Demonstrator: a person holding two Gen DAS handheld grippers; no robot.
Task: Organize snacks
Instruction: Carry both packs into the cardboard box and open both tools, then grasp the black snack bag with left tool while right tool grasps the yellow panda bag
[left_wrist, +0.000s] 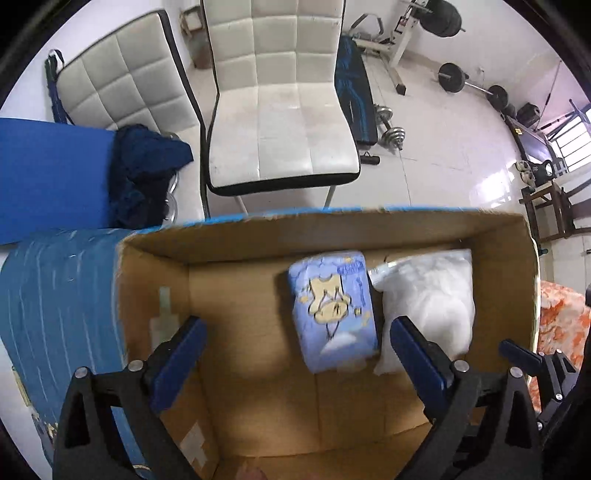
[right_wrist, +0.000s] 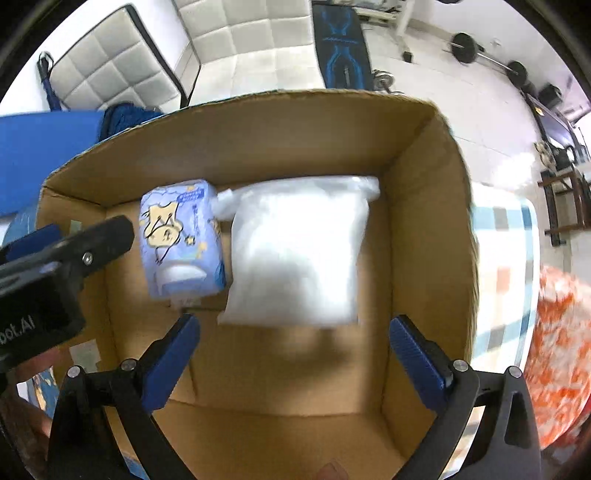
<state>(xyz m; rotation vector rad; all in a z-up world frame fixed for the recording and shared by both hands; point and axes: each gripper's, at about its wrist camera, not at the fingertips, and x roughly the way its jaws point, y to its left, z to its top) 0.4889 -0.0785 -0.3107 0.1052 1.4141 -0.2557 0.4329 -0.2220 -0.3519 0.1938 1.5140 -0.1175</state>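
Above the cardboard box (right_wrist: 424, 236), both tongs point down, spread wide and holding nothing: left gripper (left_wrist: 295, 354), right gripper (right_wrist: 295, 350). On the box floor lie the blue snack pack (right_wrist: 181, 236) at eleven o'clock and, touching it, the white bag (right_wrist: 299, 251) at twelve.

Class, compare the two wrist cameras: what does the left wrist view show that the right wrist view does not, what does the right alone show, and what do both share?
Only the left wrist view shows the whole seat of the white chair and the cardboard box's blue outer side.

Only the right wrist view shows the checked cloth beyond the box's right wall, and the left gripper's black body from the side.

Both show the cardboard box, with the blue cartoon pack lying beside the white bag, and open jaws with nothing between them: left gripper, right gripper.
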